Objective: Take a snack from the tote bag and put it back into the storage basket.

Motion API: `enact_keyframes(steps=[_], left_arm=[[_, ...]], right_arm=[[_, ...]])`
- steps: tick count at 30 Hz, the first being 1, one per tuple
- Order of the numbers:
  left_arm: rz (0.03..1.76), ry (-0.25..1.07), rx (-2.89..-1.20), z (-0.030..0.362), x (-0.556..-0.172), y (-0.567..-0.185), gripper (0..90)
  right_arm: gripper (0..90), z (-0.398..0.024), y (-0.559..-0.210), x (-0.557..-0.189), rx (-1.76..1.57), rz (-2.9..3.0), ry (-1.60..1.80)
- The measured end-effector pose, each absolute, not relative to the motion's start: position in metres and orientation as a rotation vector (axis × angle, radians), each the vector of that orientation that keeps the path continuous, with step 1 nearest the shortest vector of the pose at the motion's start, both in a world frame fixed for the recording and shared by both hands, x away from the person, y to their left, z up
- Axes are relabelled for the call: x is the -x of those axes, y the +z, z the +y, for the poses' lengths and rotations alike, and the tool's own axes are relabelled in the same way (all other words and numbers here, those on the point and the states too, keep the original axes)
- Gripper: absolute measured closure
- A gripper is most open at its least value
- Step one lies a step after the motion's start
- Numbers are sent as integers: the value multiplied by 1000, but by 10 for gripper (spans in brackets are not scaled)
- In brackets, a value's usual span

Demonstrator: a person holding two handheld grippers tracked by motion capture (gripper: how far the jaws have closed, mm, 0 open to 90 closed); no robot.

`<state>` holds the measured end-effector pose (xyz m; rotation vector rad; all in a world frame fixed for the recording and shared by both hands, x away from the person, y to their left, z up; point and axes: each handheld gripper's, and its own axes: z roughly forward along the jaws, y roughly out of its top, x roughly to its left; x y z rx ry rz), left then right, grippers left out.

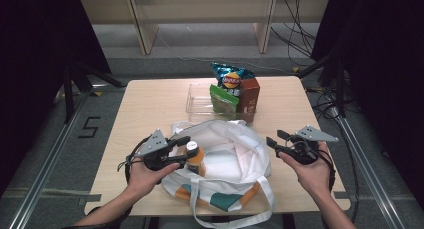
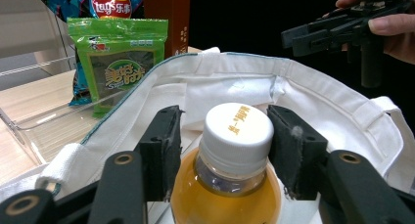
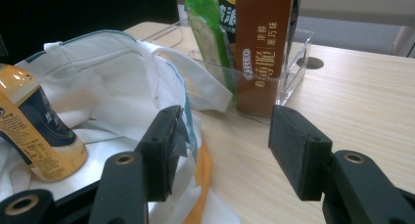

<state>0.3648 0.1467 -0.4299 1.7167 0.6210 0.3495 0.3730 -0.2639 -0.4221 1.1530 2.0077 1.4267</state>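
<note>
An orange drink bottle (image 1: pixel 194 158) with a white cap (image 2: pixel 238 131) stands upright inside the open white tote bag (image 1: pixel 235 154) at the table's near middle. My left gripper (image 1: pixel 186 150) has its jaws either side of the bottle's neck and shoulder, and the pads seem to press on the shoulder. In the left gripper view the cap sits between the two pads (image 2: pixel 164 150). My right gripper (image 1: pixel 274 138) hovers open, holding nothing, just right of the bag's rim. In the right gripper view the bottle (image 3: pixel 34 131) shows at far left.
A clear plastic tray (image 1: pixel 197 101) beyond the bag holds a blue chips bag (image 1: pixel 231 79), a green snack packet (image 1: pixel 223 99) and a brown box (image 1: pixel 248 96). The bag's straps (image 1: pixel 227 216) hang over the table's near edge. Bare wood lies left and right.
</note>
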Motion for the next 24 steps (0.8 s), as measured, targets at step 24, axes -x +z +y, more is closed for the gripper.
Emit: enact_keyframes(steps=[24], left_arm=[[595,374,-1746,143,-362,-430,582]], right_arm=[[474,-265,-424,-372,-1174,1999,1405]])
